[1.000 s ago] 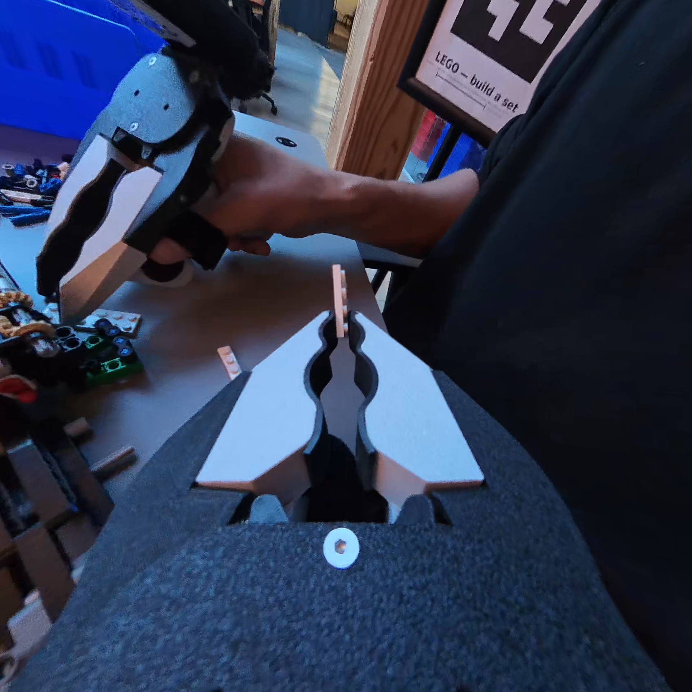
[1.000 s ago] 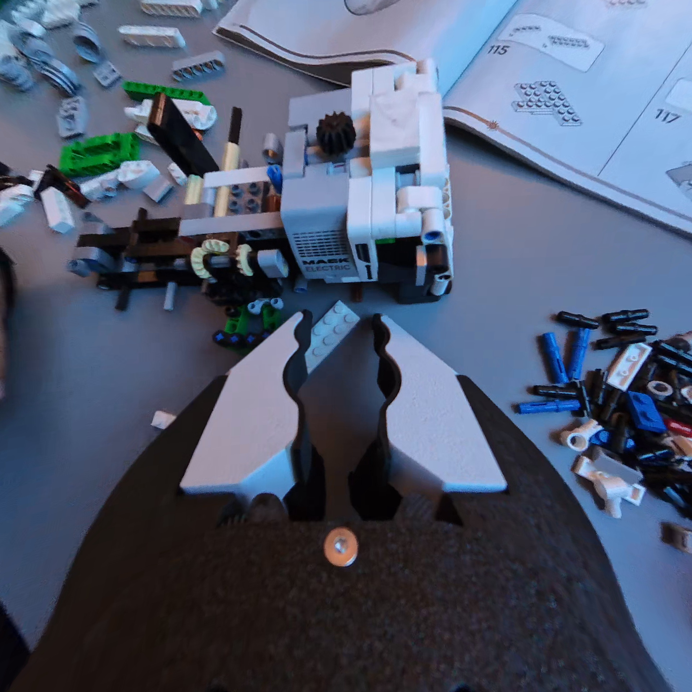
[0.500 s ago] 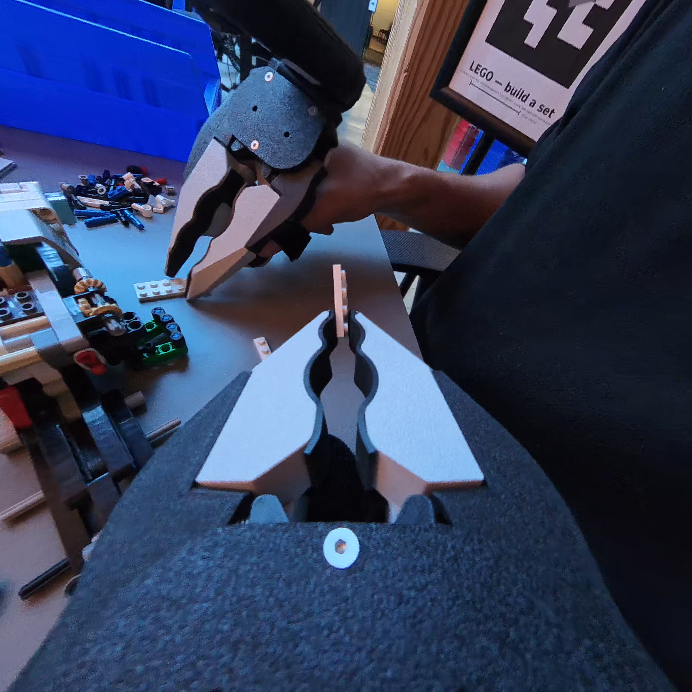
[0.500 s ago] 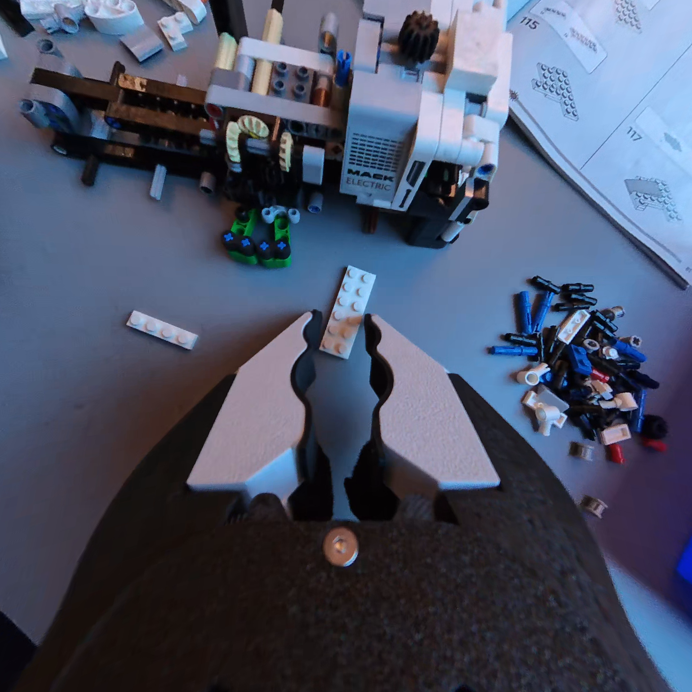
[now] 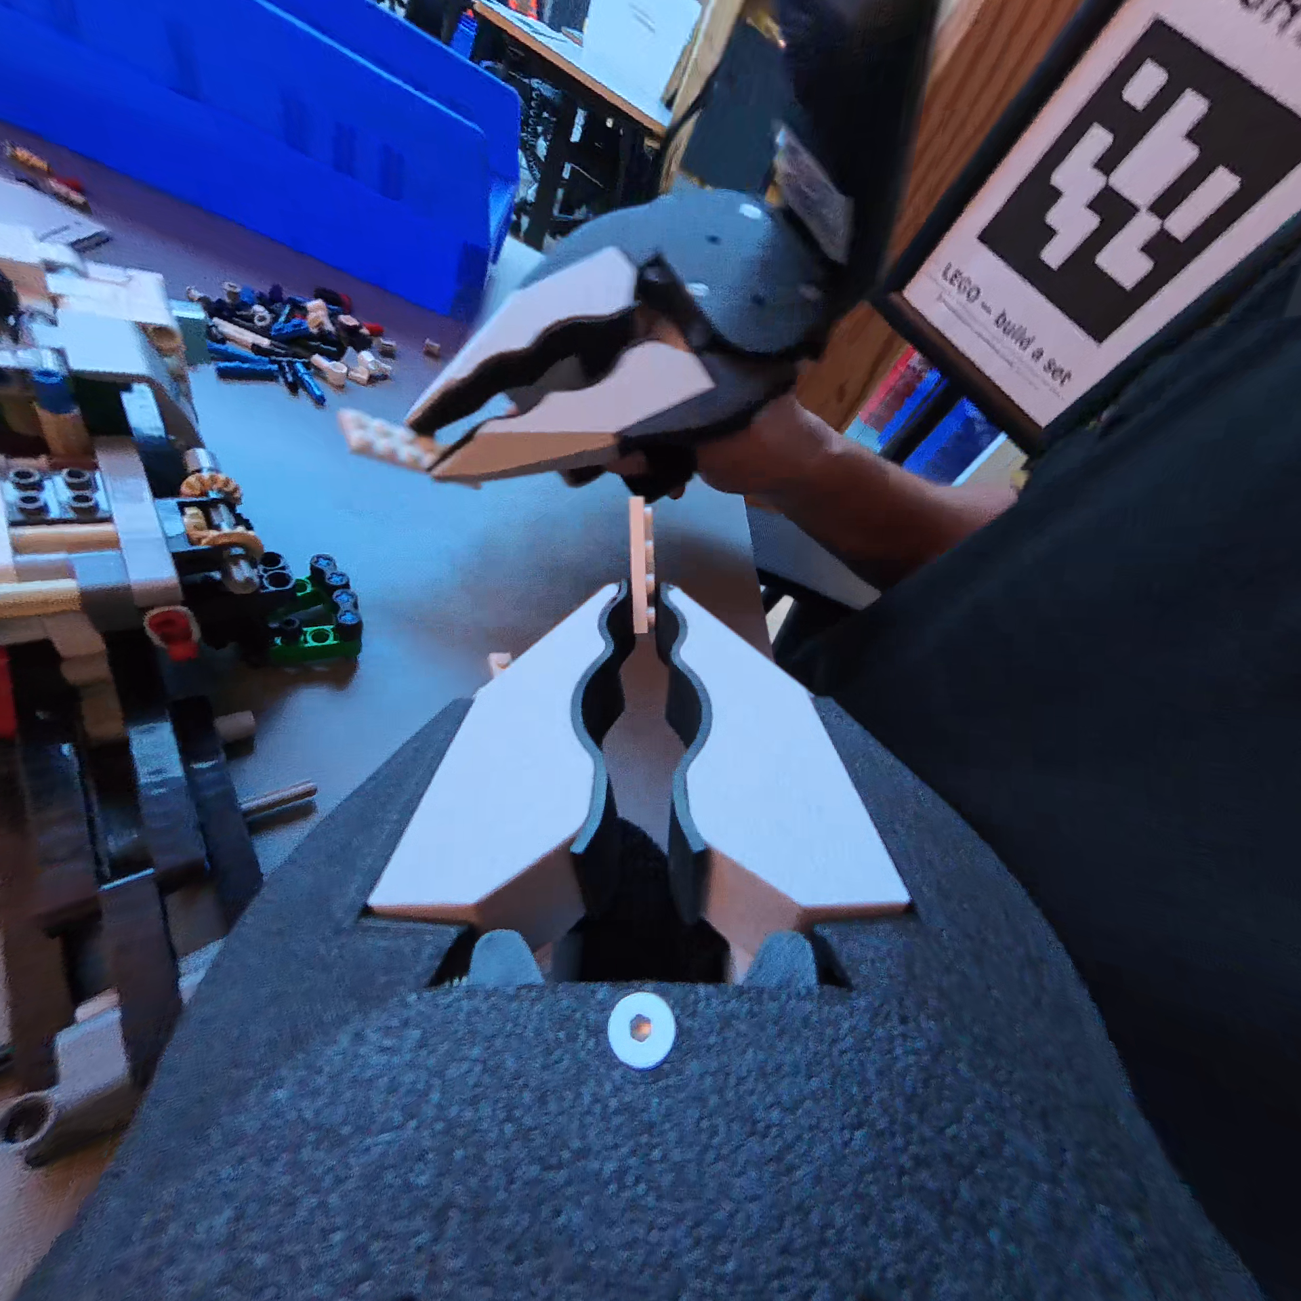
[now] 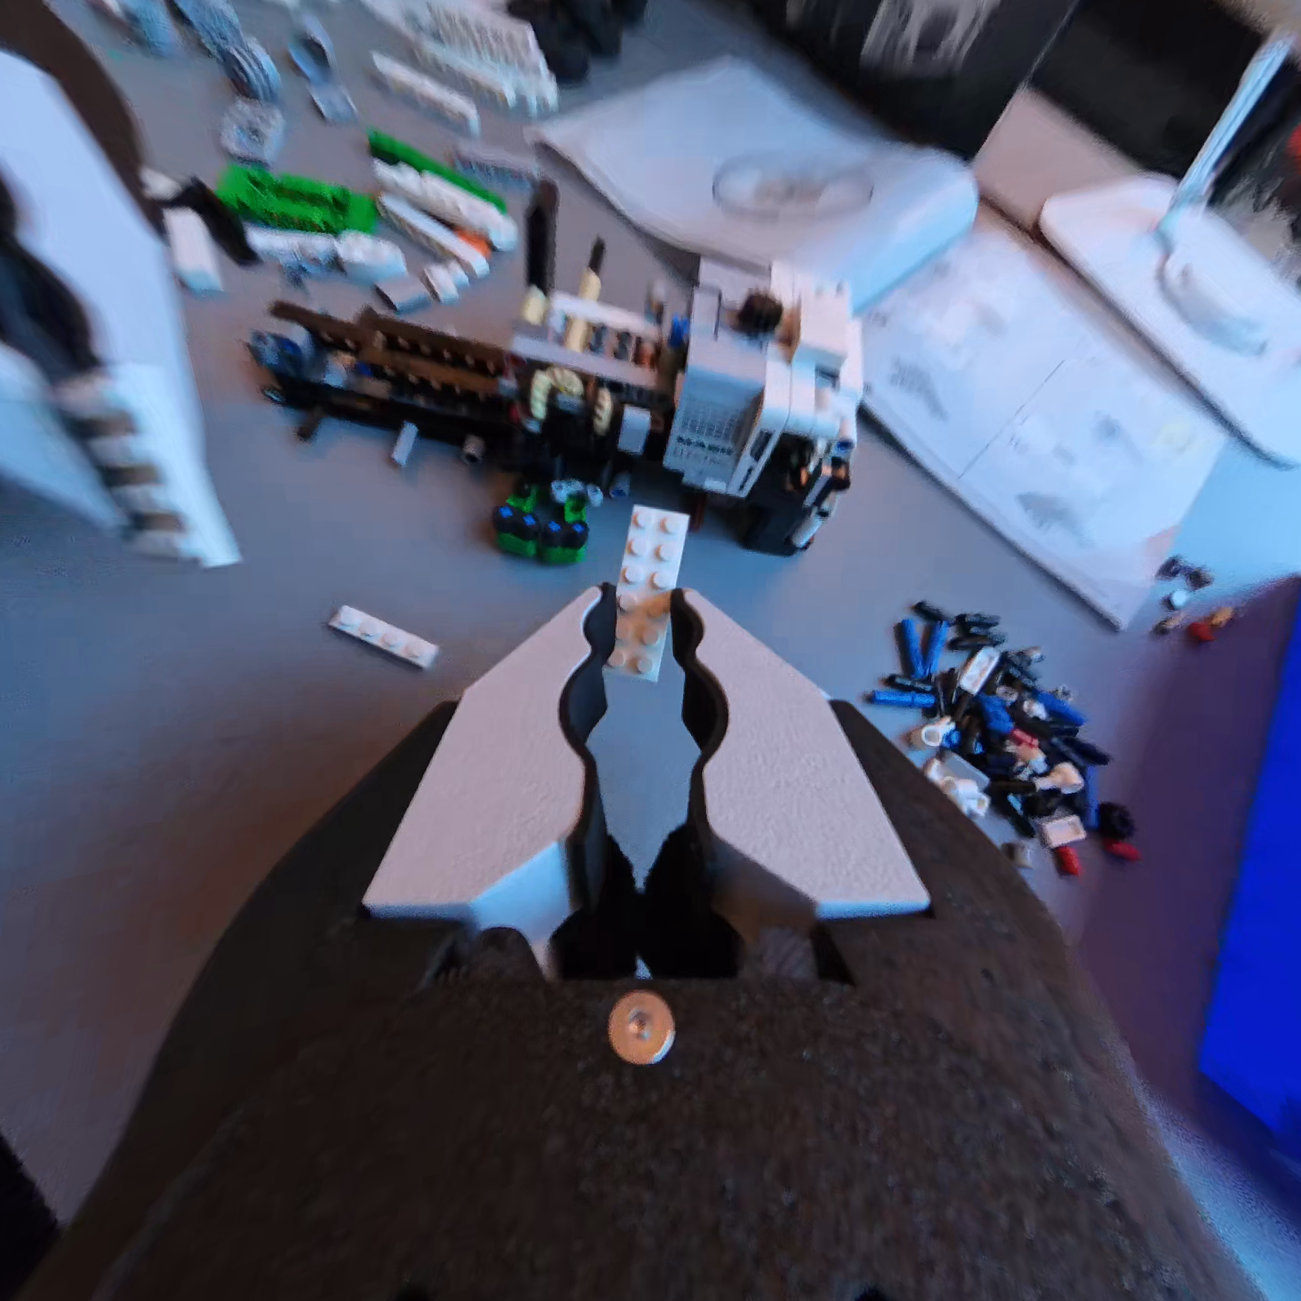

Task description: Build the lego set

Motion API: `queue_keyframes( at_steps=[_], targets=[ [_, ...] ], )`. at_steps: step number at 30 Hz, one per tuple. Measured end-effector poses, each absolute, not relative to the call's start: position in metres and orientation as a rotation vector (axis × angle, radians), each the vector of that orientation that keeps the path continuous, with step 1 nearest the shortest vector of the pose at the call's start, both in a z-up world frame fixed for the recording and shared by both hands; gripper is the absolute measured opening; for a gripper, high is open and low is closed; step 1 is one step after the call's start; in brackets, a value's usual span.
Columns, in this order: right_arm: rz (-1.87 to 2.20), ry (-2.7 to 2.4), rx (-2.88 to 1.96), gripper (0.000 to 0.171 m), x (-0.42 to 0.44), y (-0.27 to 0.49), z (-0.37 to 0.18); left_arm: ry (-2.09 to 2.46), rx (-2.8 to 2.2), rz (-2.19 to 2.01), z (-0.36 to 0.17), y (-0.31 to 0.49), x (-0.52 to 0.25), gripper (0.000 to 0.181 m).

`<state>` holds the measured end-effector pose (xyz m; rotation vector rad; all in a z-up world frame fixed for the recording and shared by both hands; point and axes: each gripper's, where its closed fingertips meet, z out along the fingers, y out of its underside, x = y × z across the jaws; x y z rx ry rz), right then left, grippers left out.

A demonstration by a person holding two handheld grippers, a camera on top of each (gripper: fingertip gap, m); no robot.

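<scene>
Right wrist view looks down on a grey table point(image 6: 211, 704). At the far left the left gripper point(image 6: 141, 479) shows as a white blur. Next come green and white loose bricks point(image 6: 296, 204) at the back, then a small white strip plate point(image 6: 384, 636) lying flat by itself. In the middle stands the half-built truck point(image 6: 633, 394), long and dark on its left, white and boxy on its right, with a little green piece point(image 6: 542, 524) just in front of it. An open instruction book point(image 6: 985, 394) lies to the right of the truck, and a heap of blue and black pins point(image 6: 1000, 732) sits near a blue bin point(image 6: 1260, 880).

The right gripper point(image 6: 639, 598) pinches a white plate point(image 6: 646, 591) by its two long sides. The plate is off the table. Its long way points straight out from the fingers toward the truck, and its bumps face up.

In the left wrist view, the left gripper point(image 5: 640, 595) is pressed onto a thin plate point(image 5: 639, 563) that stands on edge and points away. The right gripper point(image 5: 433, 440) hangs above the table, tips pointing left, with its plate point(image 5: 384, 436) sticking out. A hand point(image 5: 760, 450) grips it from behind, and the bare arm reaches back to a person in black point(image 5: 1056, 704).
</scene>
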<state>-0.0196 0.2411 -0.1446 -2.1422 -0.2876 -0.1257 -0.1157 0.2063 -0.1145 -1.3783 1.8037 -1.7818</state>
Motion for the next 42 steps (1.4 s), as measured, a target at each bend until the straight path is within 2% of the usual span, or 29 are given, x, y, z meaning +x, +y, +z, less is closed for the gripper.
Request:
queue_keyframes(
  at_steps=[7,14,42],
  targets=[
    [-0.083,-0.417,-1.865,0.015,-0.064,0.215,-0.104,1.692,-1.585,-1.891,-0.120,0.211,-0.101,0.003],
    [-0.188,-0.524,-1.903,0.015,-0.082,0.212,-0.107,1.671,-1.652,-1.917,-0.124,0.214,-0.099,0.002],
    [-0.109,-0.572,-2.028,0.015,-0.093,0.221,-0.118,1.663,-1.691,-1.940,-0.126,0.216,-0.100,0.002]
  ],
)
